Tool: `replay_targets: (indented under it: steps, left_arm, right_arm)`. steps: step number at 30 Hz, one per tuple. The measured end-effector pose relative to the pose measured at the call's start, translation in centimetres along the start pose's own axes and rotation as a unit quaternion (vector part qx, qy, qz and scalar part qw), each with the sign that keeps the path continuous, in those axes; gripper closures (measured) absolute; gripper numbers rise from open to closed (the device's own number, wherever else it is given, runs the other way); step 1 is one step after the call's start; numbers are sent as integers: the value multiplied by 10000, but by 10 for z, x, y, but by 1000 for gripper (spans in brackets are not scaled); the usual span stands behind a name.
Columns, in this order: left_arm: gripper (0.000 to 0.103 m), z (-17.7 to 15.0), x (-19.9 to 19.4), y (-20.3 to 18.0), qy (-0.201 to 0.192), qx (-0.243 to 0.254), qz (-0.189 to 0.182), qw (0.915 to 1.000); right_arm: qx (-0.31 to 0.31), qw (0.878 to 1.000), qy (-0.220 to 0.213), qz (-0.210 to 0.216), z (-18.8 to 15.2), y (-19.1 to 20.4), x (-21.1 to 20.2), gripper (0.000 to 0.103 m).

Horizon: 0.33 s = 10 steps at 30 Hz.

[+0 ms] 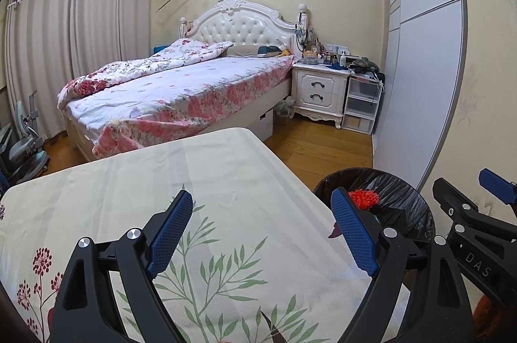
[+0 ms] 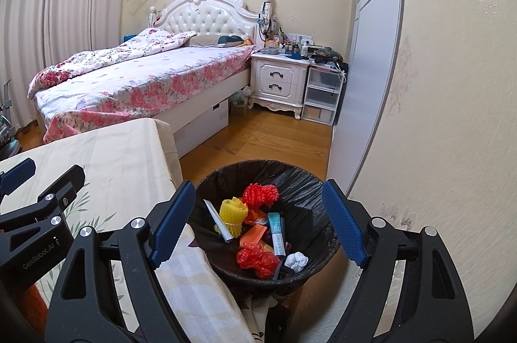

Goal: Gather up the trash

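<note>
Bedroom, wood floor; bed (image 1: 181, 84) w/ floral cover at back, nightstand (image 1: 320, 92) beside it, wardrobe (image 1: 426, 52) along R wall. Table w/ leaf-print cloth (image 1: 194, 181) up front.

L gripper (image 1: 261, 233): above the cloth near table's R edge, aimed fwd toward the bed, level. Jaws released, wide apart, nothing between them.

R gripper (image 2: 258, 220): beside the L one, off the table's R edge, tilted down over bin (image 2: 307, 181). Jaws released, wide apart, empty.

Bin: black liner, on floor touching table's R edge, by the wall. Trash lies inside: red net (image 2: 260, 194) at far side, yellow net (image 2: 233, 212), teal box (image 2: 277, 233) w/ long axis running near-to-far, white strip (image 2: 218, 220) slanted L of it, orange scrap (image 2: 253, 234), red bag (image 2: 257, 259), paper ball (image 2: 296, 260) nearest rim.
</note>
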<state>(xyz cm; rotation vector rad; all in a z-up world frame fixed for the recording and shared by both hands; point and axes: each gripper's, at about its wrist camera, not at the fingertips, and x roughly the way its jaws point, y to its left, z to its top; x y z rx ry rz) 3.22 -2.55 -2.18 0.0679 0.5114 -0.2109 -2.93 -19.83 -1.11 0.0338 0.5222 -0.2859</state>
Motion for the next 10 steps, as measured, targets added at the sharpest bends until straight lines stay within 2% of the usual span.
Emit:
replay_targets:
  steps: [10]
  left_arm:
    - [18, -3, 7, 23, 333, -198, 144, 9991]
  right_arm:
    - [-143, 9998, 66, 112, -2, 19, 4, 24]
